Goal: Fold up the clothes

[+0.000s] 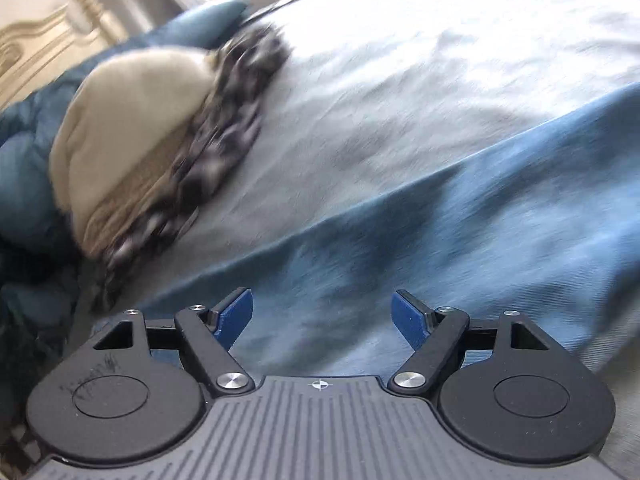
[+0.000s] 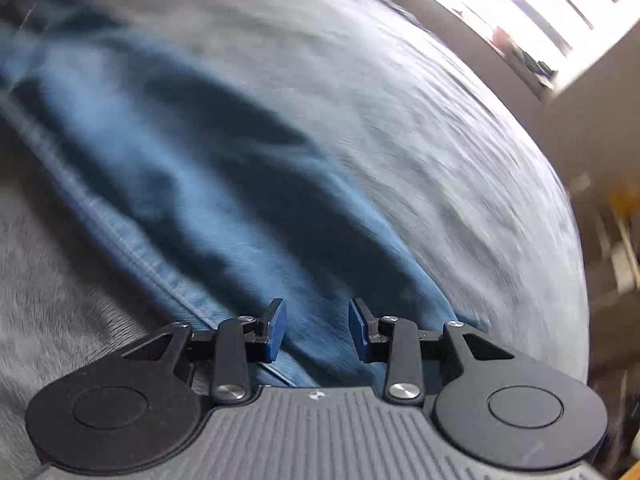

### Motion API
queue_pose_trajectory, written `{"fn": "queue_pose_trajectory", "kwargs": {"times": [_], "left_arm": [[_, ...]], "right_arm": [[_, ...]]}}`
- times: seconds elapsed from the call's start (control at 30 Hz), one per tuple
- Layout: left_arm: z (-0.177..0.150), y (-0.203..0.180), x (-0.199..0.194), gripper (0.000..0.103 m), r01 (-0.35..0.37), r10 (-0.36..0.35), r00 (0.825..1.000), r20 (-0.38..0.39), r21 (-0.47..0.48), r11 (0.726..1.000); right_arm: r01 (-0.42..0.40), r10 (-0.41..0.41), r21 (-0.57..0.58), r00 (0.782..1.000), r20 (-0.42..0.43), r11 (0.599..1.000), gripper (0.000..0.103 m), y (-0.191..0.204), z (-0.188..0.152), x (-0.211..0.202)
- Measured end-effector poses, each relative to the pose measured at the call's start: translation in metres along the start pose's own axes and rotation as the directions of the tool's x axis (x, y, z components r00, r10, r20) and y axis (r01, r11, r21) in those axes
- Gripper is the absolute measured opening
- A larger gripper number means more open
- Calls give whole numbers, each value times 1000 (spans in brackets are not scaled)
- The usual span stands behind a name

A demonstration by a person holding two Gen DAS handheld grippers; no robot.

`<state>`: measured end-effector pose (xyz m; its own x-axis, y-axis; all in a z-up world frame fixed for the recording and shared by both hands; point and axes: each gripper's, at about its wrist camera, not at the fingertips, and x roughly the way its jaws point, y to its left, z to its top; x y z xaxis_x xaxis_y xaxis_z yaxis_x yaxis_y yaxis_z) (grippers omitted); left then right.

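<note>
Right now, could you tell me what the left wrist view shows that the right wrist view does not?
Only the left wrist view shows the pile of folded clothes, a cream piece above a dark patterned one, beside a dark blue quilted cover. Only the right wrist view shows a stitched seam on the jeans. Both show blue jeans on the pale bed sheet, each beneath an open, empty claw.

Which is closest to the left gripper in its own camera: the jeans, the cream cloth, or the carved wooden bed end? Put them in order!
From the left gripper:
1. The blue jeans, right under and ahead of it.
2. The cream cloth, up to the left, on the pile.
3. The carved wooden bed end, far off in the top left corner.
</note>
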<state>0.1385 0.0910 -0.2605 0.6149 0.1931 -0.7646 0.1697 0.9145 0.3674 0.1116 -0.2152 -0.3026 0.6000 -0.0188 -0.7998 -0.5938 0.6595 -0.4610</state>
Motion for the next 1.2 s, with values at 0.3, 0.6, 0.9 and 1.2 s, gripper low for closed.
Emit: {"fn": "queue_pose_trajectory", "kwargs": {"times": [0.3, 0.6, 0.9, 1.2], "left_arm": [[-10, -74, -13, 63, 222, -229, 973, -10, 285, 933], [-14, -88, -7, 18, 298, -307, 951, -26, 328, 896], [-21, -92, -25, 1, 301, -326, 946, 2, 375, 877], [-24, -104, -21, 28, 247, -286, 958, 22, 443, 862]], "right_arm": [[-24, 13, -343, 999, -33, 939, 34, 37, 15, 1], [-70, 46, -320, 995, -84, 945, 14, 33, 18, 20], [-51, 40, -278, 998, -47, 959, 2, 20, 18, -5], [-46, 32, -304, 998, -53, 951, 2, 12, 27, 10]]}}
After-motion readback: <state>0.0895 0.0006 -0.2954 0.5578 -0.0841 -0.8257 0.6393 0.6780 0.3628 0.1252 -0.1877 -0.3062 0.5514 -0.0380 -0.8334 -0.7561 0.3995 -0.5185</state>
